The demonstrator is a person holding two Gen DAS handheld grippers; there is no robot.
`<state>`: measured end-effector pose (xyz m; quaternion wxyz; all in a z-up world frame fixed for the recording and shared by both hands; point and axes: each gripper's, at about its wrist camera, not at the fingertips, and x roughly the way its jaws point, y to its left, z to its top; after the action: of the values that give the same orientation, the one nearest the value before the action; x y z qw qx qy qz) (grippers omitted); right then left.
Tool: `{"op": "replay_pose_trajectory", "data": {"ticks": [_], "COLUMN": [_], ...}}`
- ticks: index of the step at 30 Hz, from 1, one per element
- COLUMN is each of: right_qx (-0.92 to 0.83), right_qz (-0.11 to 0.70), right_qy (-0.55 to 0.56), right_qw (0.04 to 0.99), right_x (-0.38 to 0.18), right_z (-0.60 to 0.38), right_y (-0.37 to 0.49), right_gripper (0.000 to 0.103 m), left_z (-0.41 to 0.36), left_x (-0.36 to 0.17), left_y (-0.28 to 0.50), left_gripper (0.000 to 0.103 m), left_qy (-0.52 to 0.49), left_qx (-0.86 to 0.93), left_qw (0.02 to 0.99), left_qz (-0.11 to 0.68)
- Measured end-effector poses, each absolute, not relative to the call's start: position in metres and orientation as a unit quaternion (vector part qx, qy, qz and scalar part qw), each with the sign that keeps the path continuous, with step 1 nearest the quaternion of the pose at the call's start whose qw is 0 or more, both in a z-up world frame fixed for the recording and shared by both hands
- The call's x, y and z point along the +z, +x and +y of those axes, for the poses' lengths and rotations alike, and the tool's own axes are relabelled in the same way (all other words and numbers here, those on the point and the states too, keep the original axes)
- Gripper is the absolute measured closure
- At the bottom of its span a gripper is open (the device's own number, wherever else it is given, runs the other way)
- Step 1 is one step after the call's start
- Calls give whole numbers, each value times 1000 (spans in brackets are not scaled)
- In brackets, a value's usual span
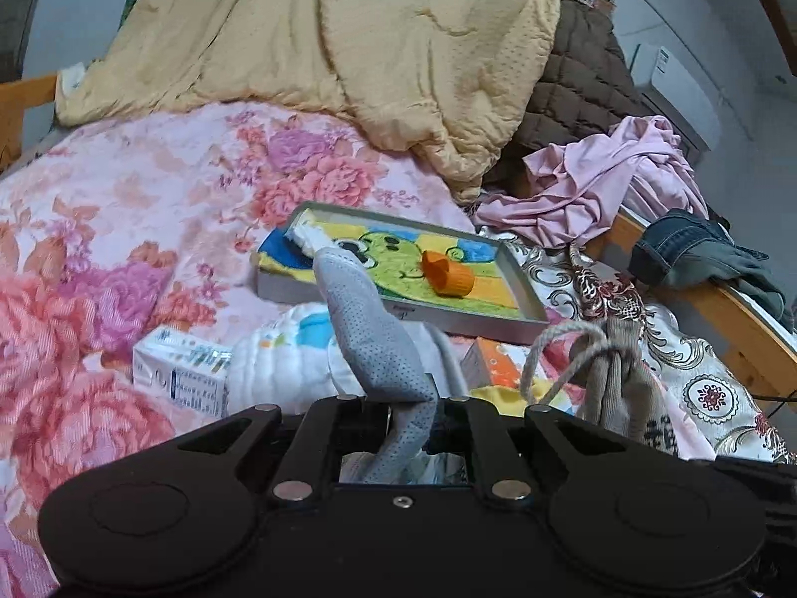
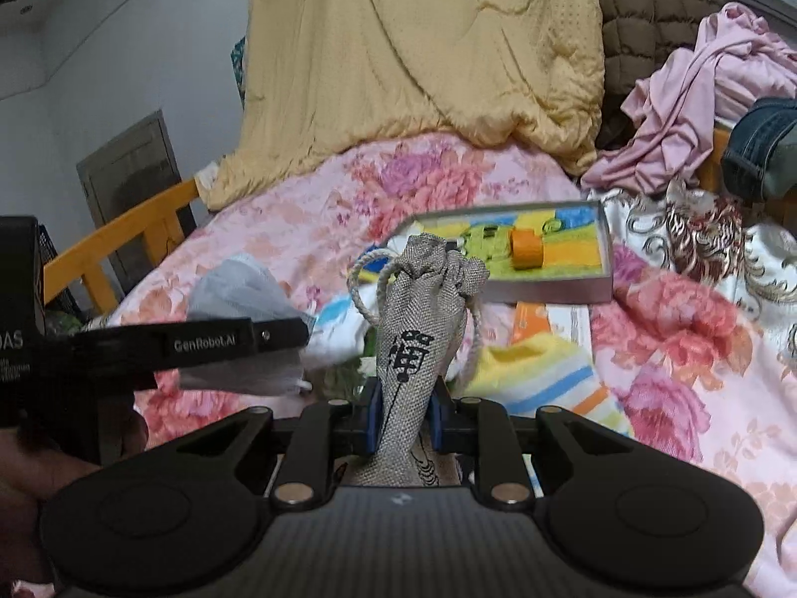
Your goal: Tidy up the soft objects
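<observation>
My left gripper [image 1: 403,398] is shut on a grey dotted cloth [image 1: 368,319] that stands up from between the jaws, above the floral bedspread. From the right wrist view the same cloth [image 2: 234,289] hangs around the left gripper [image 2: 279,334] at the left. My right gripper [image 2: 406,398] is shut on a grey woven drawstring pouch [image 2: 418,319] with a black character printed on it; its blue pads press the pouch's lower part. The pouch [image 1: 617,388] also shows at the right of the left wrist view. Ahead lies a grey tray [image 1: 523,321] lined with a colourful towel and holding an orange cup-shaped thing [image 1: 448,276].
A yellow quilt [image 1: 373,40] is heaped at the back, with a brown quilted jacket [image 1: 573,84], a pink garment [image 1: 612,179] and jeans [image 1: 687,249] to the right. A carton [image 1: 184,373], a white padded cloth [image 1: 279,364] and a striped yellow towel [image 2: 543,373] lie near. A wooden bed rail [image 1: 737,329] runs along the right.
</observation>
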<state>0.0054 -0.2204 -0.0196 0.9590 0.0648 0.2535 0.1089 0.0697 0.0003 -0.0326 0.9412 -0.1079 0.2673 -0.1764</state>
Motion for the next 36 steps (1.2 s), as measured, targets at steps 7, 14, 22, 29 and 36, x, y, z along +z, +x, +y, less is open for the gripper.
{"op": "replay_pose_trajectory", "data": {"ticks": [7, 14, 22, 29, 36], "right_qx": [98, 100, 98, 90, 75], "right_qz": [226, 215, 206, 197, 178], "right_qy": [65, 60, 53, 50, 48], "right_qw": [967, 970, 972, 975, 980], "right_x": [-2, 7, 14, 20, 29], "right_z": [-223, -218, -214, -215, -222], "right_y": [11, 20, 32, 46, 74], "right_gripper": [82, 82, 82, 82, 82], "left_z": [1, 9, 12, 12, 5], "left_x": [-25, -22, -18, -9, 9], "left_y": [71, 76, 86, 102, 133], "left_gripper": [91, 91, 91, 91, 91], "left_qy": [-103, -106, -113, -116, -113], "left_qx": [-164, -154, -157, -168, -186], "left_qw": [945, 948, 949, 951, 954], "left_qz": [263, 259, 249, 233, 207]}}
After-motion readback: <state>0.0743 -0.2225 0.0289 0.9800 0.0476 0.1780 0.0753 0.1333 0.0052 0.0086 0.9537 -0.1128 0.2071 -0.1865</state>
